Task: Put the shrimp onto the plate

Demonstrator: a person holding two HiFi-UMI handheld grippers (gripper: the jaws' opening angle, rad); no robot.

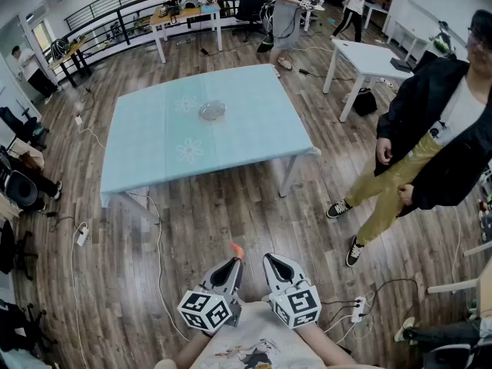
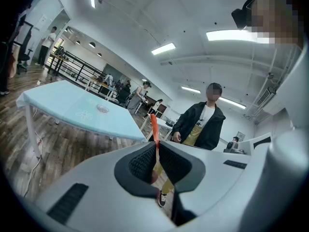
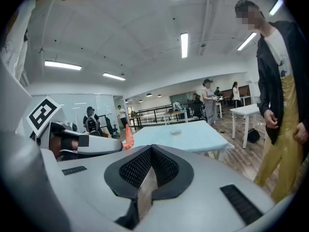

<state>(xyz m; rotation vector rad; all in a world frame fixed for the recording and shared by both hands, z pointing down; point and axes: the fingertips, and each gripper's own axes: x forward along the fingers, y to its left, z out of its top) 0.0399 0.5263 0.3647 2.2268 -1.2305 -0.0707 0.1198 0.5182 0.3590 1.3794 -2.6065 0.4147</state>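
Probably light, soft and slippery, the shrimp point(image 2: 154, 124) stands pinched by its lower end in the left claw point(image 1: 233, 262), poking beyond the tips; right claw point(image 1: 270, 261) alongside, closed on nothing; plate point(image 1: 212, 111) well ahead.

The plate point(image 1: 212, 111) sits on the table point(image 1: 154, 160), near its middle. On the table's near side, well apart from it, the left gripper point(image 1: 236, 260) and right gripper point(image 1: 269, 258) are side by side over the floor point(image 1: 207, 214). The shrimp point(image 1: 237, 248) is between the left gripper's jaws. A person point(image 1: 430, 144) stands right of the table.
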